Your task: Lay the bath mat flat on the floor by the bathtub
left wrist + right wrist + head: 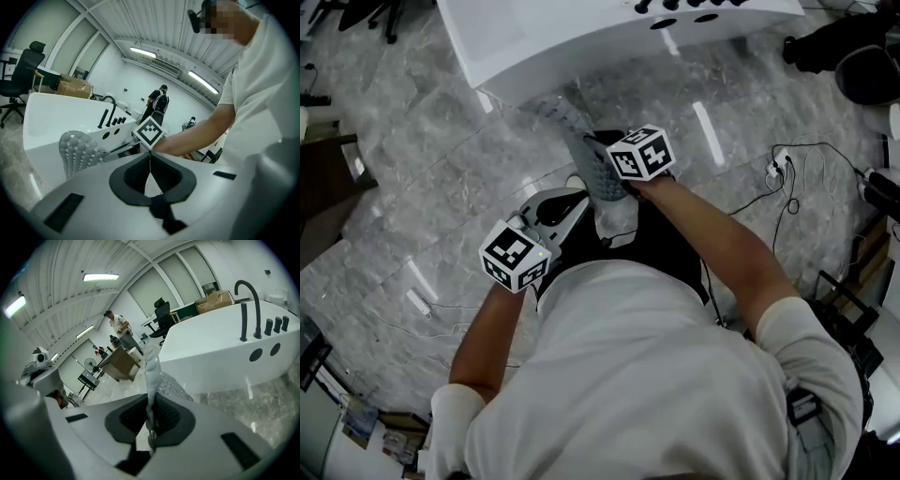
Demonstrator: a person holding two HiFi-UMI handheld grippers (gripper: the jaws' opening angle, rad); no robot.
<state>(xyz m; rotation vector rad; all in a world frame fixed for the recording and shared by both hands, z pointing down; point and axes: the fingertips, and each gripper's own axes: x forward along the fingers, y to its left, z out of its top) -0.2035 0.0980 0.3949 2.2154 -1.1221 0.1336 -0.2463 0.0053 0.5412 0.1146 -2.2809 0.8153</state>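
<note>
The grey studded bath mat (592, 155) hangs bunched from my right gripper (614, 150) above the marble floor, just in front of the white bathtub (581, 37). In the right gripper view the jaws (151, 408) are shut on the mat's edge (151, 373), which stands up as a narrow strip between them. My left gripper (572, 195) is lower and nearer to me, apart from the mat. The left gripper view has its jaws (150, 157) shut with nothing between them, and beyond them hangs the mat (77, 152), held by the right gripper.
The tub's black faucet (246, 310) and knobs sit on its rim. Cables and a power strip (783, 173) lie on the floor at right, with black bags (853, 47) beyond. An office chair (21, 70) and standing people (157, 103) are farther off. My white shoe (619, 220) is below the mat.
</note>
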